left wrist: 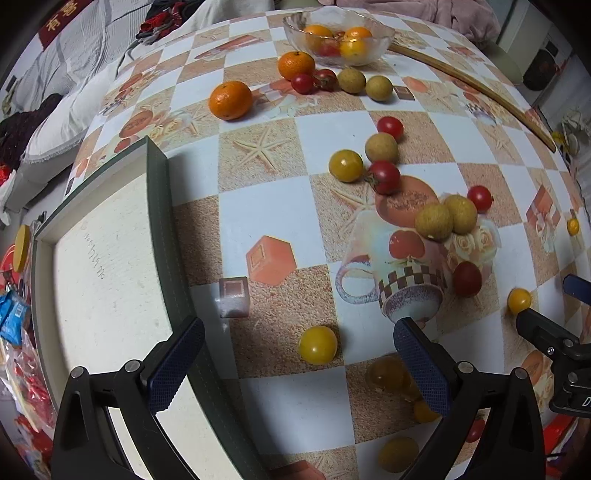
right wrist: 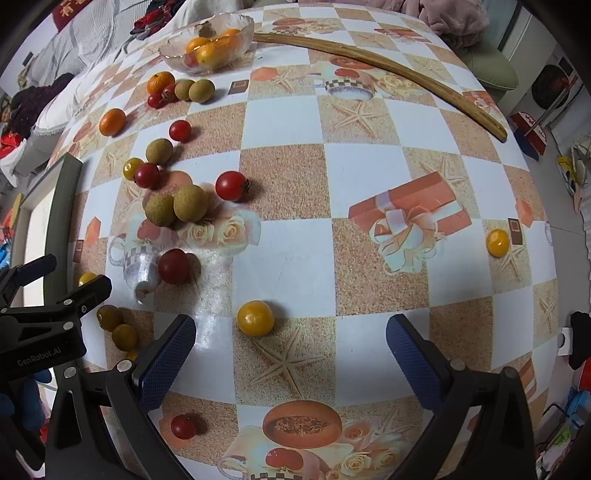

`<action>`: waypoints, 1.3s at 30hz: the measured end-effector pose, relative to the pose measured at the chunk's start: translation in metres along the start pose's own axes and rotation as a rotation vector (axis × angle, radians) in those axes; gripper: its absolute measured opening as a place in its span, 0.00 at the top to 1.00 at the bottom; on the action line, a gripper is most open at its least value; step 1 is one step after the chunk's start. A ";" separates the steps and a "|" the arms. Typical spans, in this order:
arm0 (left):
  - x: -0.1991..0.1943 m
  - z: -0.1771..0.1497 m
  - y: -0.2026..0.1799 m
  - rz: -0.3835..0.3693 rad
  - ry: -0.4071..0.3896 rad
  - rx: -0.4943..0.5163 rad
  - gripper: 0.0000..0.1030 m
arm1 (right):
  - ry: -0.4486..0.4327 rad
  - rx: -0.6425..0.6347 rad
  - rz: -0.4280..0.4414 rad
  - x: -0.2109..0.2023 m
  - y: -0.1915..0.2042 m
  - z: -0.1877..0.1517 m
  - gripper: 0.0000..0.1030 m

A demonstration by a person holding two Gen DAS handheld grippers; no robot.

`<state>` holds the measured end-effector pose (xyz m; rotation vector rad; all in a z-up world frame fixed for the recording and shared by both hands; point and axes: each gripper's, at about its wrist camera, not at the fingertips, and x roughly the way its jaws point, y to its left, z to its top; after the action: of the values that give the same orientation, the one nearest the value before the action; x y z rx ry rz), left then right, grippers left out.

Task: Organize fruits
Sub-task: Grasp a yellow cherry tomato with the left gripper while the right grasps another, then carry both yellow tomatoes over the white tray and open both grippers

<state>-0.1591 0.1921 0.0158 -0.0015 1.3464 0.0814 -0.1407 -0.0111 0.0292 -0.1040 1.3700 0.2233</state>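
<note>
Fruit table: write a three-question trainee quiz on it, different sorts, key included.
1. True or false: the glass bowl already holds fruit.
2. What lies nearest ahead of the right gripper? A) yellow tomato B) an orange C) a longan
3. Fill in: both grippers' jaws are ___; the left gripper holds nothing.

Key: 1 true; 2 A; 3 open.

On the table (right wrist: 362,166): two oranges (right wrist: 112,122), seven red tomatoes (right wrist: 230,185), seven yellow tomatoes (left wrist: 317,345) (three blurred or half hidden at the near edge) and five longans (right wrist: 190,203). One glass bowl (right wrist: 173,59) holds more fruit, too crowded to count. One wooden stick (right wrist: 369,57).
</note>
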 end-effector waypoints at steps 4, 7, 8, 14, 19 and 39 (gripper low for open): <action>0.002 -0.004 -0.003 0.003 -0.005 0.021 0.00 | 0.006 -0.014 -0.010 0.006 0.006 0.000 0.00; 0.003 -0.006 -0.006 -0.012 0.006 0.037 0.17 | 0.016 -0.032 -0.013 0.011 0.012 0.002 0.05; 0.005 -0.006 -0.005 -0.027 0.018 0.032 0.19 | 0.021 -0.040 -0.011 0.013 0.015 0.002 0.07; 0.005 -0.006 -0.001 -0.061 0.015 0.013 0.34 | 0.038 -0.098 -0.056 0.017 0.030 -0.001 0.27; -0.001 -0.009 -0.003 -0.077 -0.006 0.042 0.71 | 0.020 -0.130 -0.029 0.009 0.040 -0.003 0.78; -0.050 -0.019 0.061 -0.205 -0.078 -0.098 0.79 | -0.027 -0.096 0.165 -0.028 0.062 0.010 0.78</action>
<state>-0.1922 0.2491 0.0634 -0.2167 1.2560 -0.0257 -0.1500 0.0488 0.0621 -0.0679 1.3419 0.4280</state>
